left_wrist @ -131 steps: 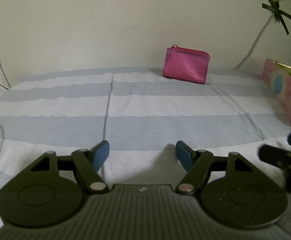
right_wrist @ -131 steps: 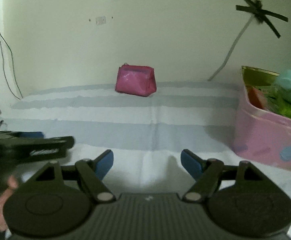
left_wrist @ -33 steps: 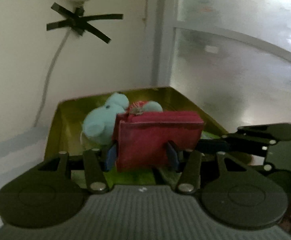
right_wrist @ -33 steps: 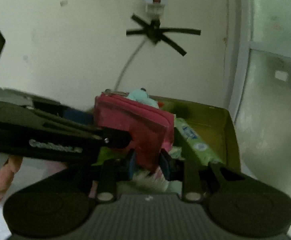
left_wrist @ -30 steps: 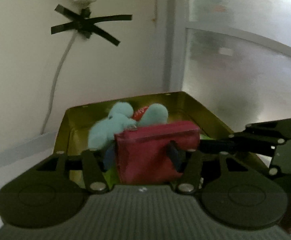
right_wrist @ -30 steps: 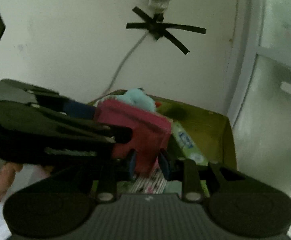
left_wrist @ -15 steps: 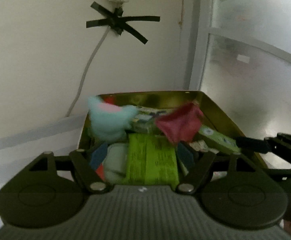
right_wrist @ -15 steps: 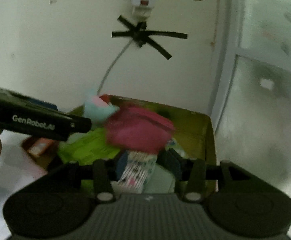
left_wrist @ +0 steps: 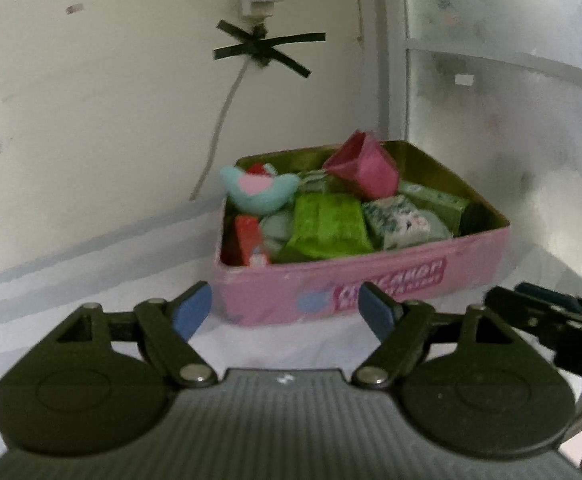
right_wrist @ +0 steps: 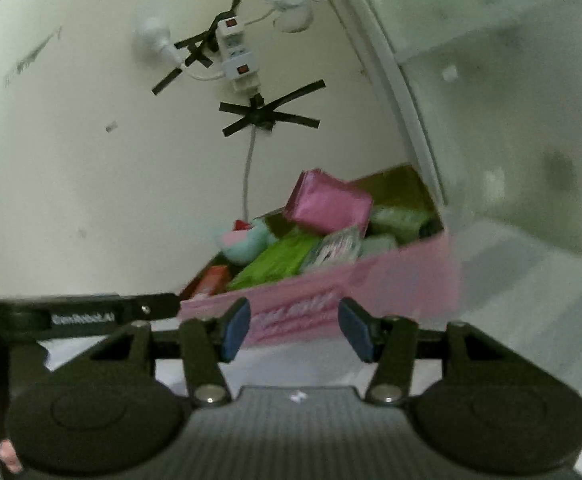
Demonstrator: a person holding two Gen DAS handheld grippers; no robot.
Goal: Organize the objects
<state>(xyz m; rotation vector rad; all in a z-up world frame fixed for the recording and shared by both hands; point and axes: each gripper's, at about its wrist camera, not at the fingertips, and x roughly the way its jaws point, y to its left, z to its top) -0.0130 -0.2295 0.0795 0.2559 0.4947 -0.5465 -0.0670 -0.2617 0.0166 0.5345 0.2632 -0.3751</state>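
A pink pouch [left_wrist: 365, 168] lies tilted on top of the items at the back of a pink tin box [left_wrist: 471, 258] with a gold inside. It also shows in the right wrist view [right_wrist: 327, 204], in the same box [right_wrist: 411, 272]. My left gripper [left_wrist: 285, 312] is open and empty, in front of the box's near wall. My right gripper [right_wrist: 295, 328] is open and empty, also just in front of the box. The right gripper's arm shows at the right of the left wrist view [left_wrist: 551, 320].
The box holds a teal plush toy [left_wrist: 257, 192], a green packet [left_wrist: 325, 226], a floral pack [left_wrist: 401, 222] and a red item [left_wrist: 247, 240]. It stands on a striped sheet [left_wrist: 91, 272] near a wall corner. A taped power strip [right_wrist: 237, 54] hangs above.
Both grippers have let go of the pink pouch, which now rests in the box. Both have opened and drawn back from over the box to just in front of it.
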